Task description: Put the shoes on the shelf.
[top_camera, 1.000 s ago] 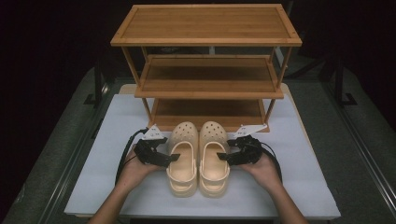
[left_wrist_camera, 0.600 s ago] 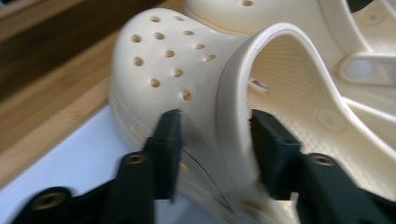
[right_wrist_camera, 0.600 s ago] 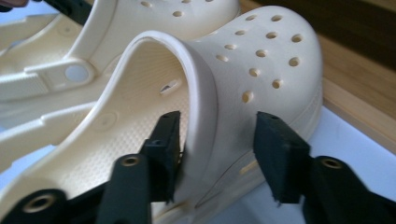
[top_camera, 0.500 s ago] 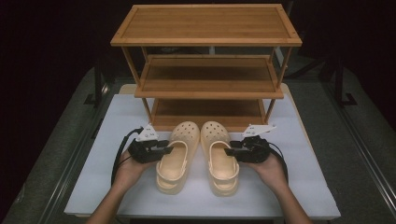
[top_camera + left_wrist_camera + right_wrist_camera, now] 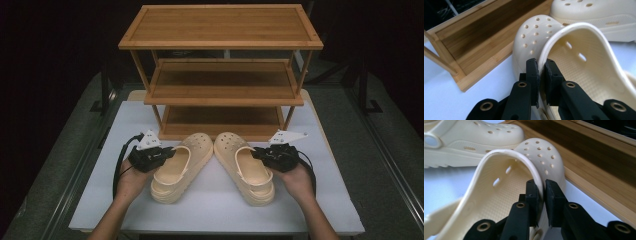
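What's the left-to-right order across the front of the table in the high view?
left gripper → left clog → right clog → right gripper, each gripper clamped on the outer rim of its clog.

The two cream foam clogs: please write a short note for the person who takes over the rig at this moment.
Left tongs: shut on the side wall of the left cream foam clog with holes; the jaws have just been closing.
Right tongs: shut on the side wall of the right cream foam clog, also just closed.
Both clogs are in front of the three-tier bamboo shoe rack, toes towards it, heels spread apart, on the white table mat.
Done: both grips.
Left, probably: put the clogs on a shelf; all shelves look free.
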Demonstrator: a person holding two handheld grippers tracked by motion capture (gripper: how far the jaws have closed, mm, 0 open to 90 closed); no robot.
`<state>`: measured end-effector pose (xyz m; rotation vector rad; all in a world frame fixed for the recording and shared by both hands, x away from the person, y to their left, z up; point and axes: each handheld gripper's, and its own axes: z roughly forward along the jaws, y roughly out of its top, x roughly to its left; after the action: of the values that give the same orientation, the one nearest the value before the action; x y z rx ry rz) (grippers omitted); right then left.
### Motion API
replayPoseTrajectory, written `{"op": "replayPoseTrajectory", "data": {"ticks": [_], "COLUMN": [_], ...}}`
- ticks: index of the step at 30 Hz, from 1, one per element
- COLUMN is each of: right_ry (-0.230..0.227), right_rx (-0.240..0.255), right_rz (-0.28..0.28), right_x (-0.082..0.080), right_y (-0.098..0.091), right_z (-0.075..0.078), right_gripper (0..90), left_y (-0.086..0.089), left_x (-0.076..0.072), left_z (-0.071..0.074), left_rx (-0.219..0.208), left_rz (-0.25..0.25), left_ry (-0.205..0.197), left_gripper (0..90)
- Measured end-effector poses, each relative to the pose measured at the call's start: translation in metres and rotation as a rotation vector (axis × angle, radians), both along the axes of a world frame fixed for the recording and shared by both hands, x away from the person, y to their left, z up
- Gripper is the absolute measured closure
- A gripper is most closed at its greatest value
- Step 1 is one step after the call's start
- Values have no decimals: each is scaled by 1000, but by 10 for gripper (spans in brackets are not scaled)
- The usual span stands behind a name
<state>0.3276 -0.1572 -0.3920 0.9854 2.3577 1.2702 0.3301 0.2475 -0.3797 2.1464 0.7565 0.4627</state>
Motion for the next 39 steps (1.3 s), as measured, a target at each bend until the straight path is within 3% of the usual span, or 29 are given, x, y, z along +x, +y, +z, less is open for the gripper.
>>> {"op": "replayPoseTrajectory", "data": {"ticks": [7,16,25,39], "right_ry": [-17,-32,-53,-97], "right_rx": [7,-2,-19,-44], "right_rz": [-11,-40,-92,-208], "right_x": [-2,6,31,80], "right_y": [-7,-12,-12,-1], "right_z": [7,13,18,11], "right_gripper": [836,838,838,838], "left_y": [3,4,-11,-40], "left_x": [0,11,33,83], "left_z": [8,20,22,2], "left_rx": [-24,-57,-67,-61], "left_rz": [6,26,52,152], "left_ry": [-9,-28,-50,-89], "left_gripper": [835,835,835,835]}}
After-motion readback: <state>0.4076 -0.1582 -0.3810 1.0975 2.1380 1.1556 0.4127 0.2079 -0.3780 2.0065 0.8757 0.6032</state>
